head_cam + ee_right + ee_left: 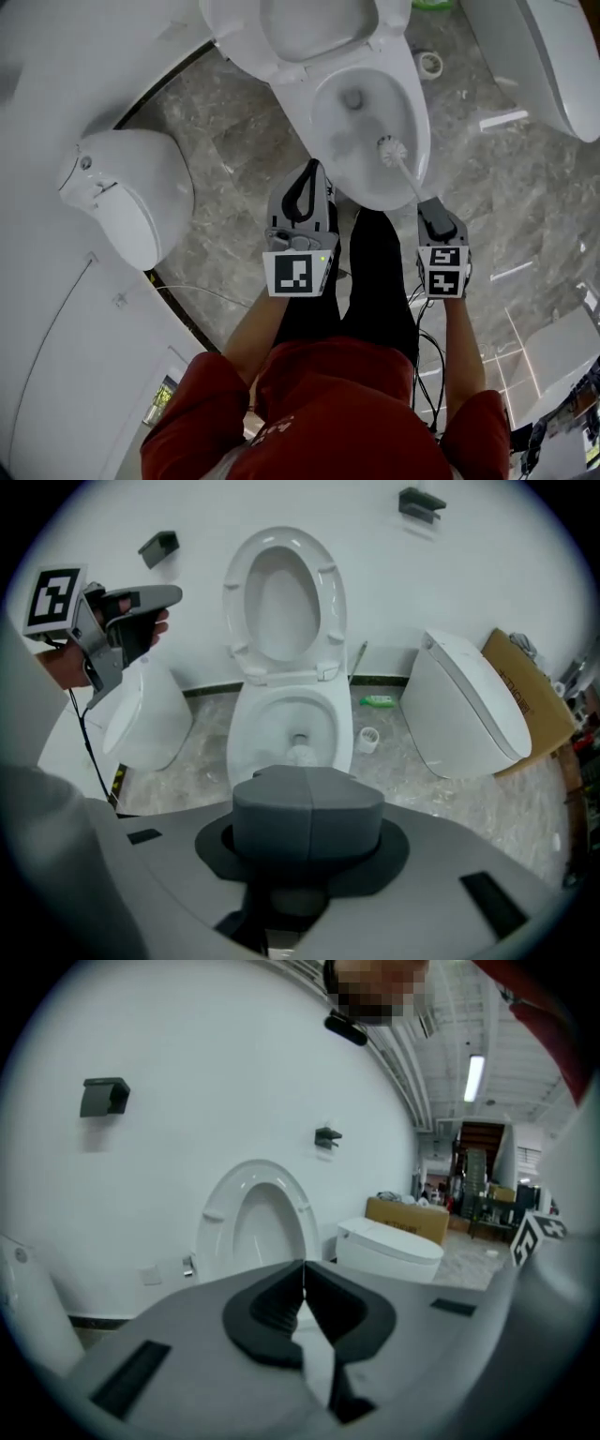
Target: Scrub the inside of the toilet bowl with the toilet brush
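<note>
The white toilet bowl stands open with its seat and lid raised. A white toilet brush has its head inside the bowl, near the right wall. Its thin handle runs back to my right gripper, which is shut on it. From the right gripper view the brush head shows just past the shut right gripper, and the handle is hidden. My left gripper hangs shut and holds nothing, just before the bowl's front rim. The left gripper view shows the left gripper pointing at the raised lid.
A second toilet stands at the left and a third at the right. A small white cup and a green bottle lie on the marble floor beside the bowl. A cardboard box is far right. Cables trail beside the person's legs.
</note>
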`<state>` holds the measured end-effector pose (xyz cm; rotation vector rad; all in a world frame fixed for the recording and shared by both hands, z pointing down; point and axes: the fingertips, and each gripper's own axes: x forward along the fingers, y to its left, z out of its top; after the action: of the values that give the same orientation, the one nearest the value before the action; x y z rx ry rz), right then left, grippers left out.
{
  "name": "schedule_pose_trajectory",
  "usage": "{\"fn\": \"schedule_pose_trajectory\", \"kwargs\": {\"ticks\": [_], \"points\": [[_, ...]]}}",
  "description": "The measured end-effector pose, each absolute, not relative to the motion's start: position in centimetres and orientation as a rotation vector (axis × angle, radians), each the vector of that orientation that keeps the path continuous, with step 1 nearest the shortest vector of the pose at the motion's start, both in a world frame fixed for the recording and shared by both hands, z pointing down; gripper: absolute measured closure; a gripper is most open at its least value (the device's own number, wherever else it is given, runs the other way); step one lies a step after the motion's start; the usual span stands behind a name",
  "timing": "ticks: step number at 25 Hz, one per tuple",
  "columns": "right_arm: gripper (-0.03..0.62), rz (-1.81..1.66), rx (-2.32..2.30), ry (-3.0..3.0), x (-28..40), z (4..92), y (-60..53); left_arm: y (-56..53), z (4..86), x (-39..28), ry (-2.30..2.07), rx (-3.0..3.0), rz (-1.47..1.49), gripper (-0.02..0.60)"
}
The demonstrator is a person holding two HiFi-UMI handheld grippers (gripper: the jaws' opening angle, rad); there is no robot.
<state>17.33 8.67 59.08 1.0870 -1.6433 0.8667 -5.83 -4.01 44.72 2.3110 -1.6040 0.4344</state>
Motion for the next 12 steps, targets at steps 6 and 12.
{"fn": "schedule_pose_trajectory", "kwargs": {"ticks": [6, 12], "points": [[0.445, 0.897, 1.294, -1.778, 16.0, 45.0, 7.2, -4.9, 32.9, -6.9, -1.647, 2.328, 0.330, 0.583], [0.447, 0.707, 1.729, -1.988, 17.7, 29.2, 0.6, -7.7, 20.5, -7.3, -1.660, 2.474, 0.168, 0.583]]}}
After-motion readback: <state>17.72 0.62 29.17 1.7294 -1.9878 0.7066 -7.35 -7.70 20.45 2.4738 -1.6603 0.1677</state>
